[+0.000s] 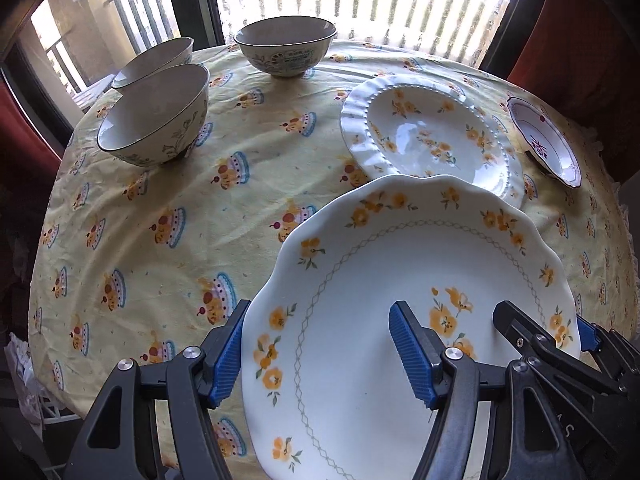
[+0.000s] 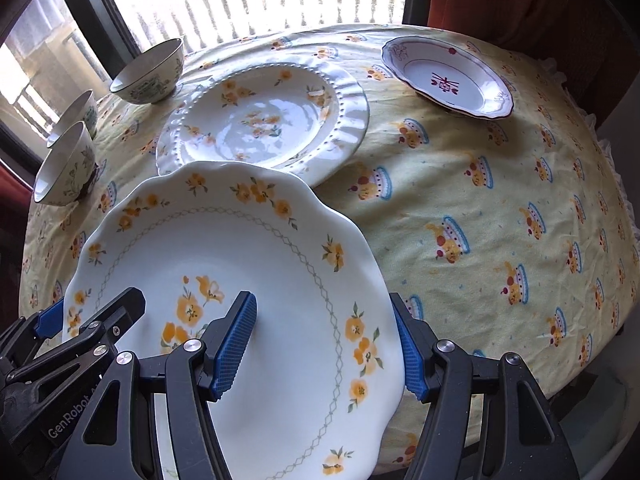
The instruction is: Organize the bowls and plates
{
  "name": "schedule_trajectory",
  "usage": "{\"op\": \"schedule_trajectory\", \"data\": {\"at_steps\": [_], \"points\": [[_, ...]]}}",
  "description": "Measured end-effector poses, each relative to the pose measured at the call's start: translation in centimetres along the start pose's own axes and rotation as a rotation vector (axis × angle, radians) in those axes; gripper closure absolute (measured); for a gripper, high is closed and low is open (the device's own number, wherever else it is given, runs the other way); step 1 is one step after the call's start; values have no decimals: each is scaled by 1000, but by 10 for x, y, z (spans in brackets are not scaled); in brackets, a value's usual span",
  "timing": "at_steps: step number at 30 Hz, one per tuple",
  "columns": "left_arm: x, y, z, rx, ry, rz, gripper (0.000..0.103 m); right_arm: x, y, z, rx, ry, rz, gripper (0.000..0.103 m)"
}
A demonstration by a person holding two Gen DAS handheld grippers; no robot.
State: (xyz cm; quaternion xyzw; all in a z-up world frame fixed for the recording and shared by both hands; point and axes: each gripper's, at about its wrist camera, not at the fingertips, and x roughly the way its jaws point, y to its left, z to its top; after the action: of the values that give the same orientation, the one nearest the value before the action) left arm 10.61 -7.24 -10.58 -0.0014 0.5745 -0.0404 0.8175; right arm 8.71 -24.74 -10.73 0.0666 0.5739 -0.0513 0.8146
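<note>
A large scalloped white plate with yellow flowers (image 1: 380, 280) (image 2: 240, 248) is tilted, its far edge over a ribbed flowered plate (image 1: 432, 132) (image 2: 264, 120). My left gripper (image 1: 318, 354) straddles its left rim, one finger under and one over. My right gripper (image 2: 326, 346) straddles its right rim the same way. Both jaws stand wide around the rim. Each gripper shows in the other's view, the right one in the left wrist view (image 1: 540, 332) and the left one in the right wrist view (image 2: 92, 320). Three bowls (image 1: 156, 116) (image 1: 286, 44) (image 1: 154, 62) stand at the far left, also visible in the right wrist view (image 2: 64, 164) (image 2: 150, 70) (image 2: 76, 116).
A small white dish with red pattern (image 1: 546, 140) (image 2: 448, 76) sits at the far right. A round table with a yellow cake-print cloth (image 1: 160, 220) (image 2: 500, 200) carries everything. Window with railing behind, red curtains at both sides.
</note>
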Motion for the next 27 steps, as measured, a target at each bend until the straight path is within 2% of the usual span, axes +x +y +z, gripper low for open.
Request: {"op": "schedule_trajectory", "data": {"at_steps": [15,21,27], "points": [[19,113,-11,-76,41,45,34,25,122,-9,-71,24,24,35],[25,138,-15,-79,41,55,34,35,152,-12,-83,28,16,35],[38,145,-16,-71,68,19,35,45,167,-11,-89,16,-13,35]]}}
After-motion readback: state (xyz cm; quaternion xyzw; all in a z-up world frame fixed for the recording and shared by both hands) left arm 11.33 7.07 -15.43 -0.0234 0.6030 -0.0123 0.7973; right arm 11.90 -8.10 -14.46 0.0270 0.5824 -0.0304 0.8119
